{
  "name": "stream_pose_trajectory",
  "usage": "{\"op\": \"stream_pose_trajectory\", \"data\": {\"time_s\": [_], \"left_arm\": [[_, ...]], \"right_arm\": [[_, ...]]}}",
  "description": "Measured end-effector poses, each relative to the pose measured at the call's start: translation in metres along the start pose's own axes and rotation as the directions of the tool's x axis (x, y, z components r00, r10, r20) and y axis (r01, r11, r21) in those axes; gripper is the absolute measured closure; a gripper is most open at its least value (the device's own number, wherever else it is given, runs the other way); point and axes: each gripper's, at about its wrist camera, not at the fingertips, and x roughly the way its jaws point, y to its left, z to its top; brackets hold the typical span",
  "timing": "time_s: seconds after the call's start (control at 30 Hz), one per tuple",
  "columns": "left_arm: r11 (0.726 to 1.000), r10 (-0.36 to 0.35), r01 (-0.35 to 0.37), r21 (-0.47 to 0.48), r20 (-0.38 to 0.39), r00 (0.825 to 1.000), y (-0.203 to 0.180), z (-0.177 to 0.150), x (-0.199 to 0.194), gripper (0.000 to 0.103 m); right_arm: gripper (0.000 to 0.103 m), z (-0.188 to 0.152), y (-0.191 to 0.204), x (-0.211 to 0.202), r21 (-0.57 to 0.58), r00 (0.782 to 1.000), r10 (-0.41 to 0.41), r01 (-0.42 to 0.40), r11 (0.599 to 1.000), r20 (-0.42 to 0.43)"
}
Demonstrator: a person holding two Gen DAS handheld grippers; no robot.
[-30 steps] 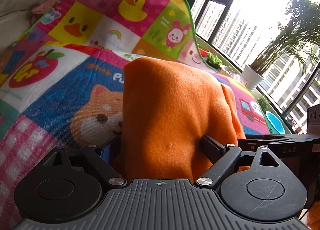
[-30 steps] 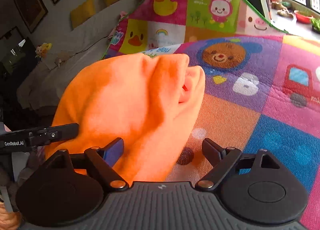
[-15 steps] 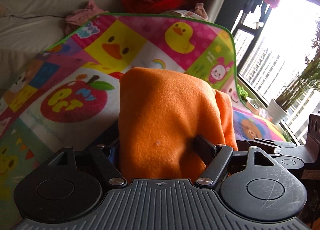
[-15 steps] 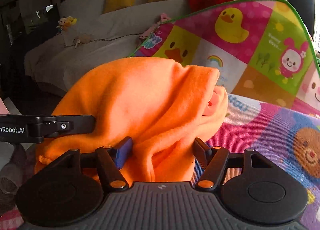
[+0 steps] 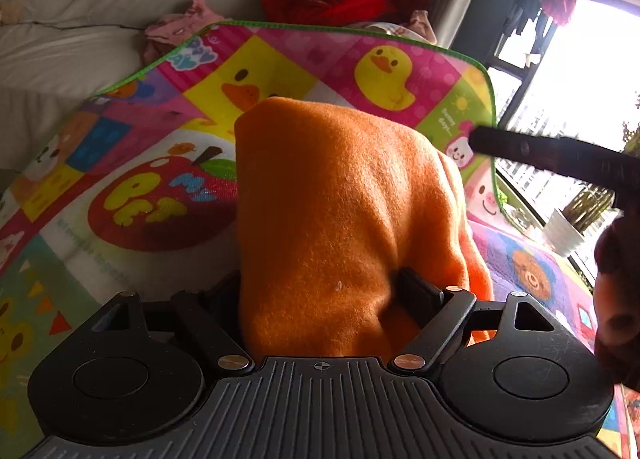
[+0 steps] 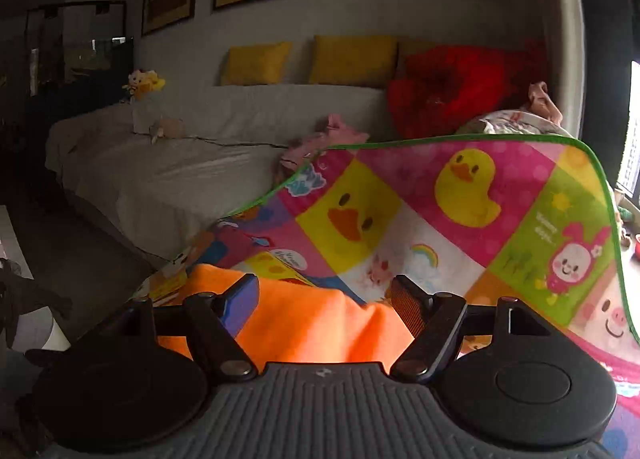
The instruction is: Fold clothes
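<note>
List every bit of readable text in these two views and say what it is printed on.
"MY PET": on the red apple panel of the colourful patchwork play mat.
Small print below the apple: too blurred to read.
Small words on the green bunny panel: too small to read.
Blue lettering at the mat's corner: partly cut off, unreadable.

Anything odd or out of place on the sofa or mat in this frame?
Nothing damaged or spilled. Small pink clothes lie crumpled on the grey sofa behind the mat's green edge, unfolded. The orange fleece bunches between the left gripper's opening jaws.
</note>
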Motion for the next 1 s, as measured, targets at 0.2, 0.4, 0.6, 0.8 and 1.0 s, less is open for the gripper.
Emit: {"op": "stream_pose_trajectory", "data": {"time_s": [0.2, 0.4, 0.6, 0.8, 1.0], "left_arm": [[1.0, -0.002, 0.002, -0.009, 0.008, 1.0, 0.004, -0.002, -0.003, 0.015], [0.999, -0.029, 0.029, -0.025, 0.009, 1.0, 0.007, -0.001, -0.008, 0.014], [0.997, -0.049, 0.053, -0.05, 0.068, 0.996, 0.011, 0.002, -0.025, 0.012], [1.0, -0.013, 0.014, -0.018, 0.039, 0.999, 0.008, -0.001, -0.017, 0.011], [1.0, 0.002, -0.002, 0.0, 0.014, 1.0, 0.008, -0.003, -0.009, 0.009]], "right_arm": [[0.023, -0.018, 0.02, 0.073, -0.134, 0.984, -0.088, 0.068, 0.989, -0.152], [0.023, -0.021, 0.021, 0.063, -0.154, 0.983, -0.108, 0.085, 0.984, -0.149], [0.023, -0.024, 0.007, 0.043, -0.135, 0.98, -0.135, 0.115, 0.984, -0.147], [0.023, -0.039, 0.006, -0.022, -0.092, 0.992, -0.071, 0.061, 0.994, -0.104], [0.019, -0.093, 0.016, -0.03, -0.138, 0.978, -0.061, 0.033, 0.99, -0.201]]}}
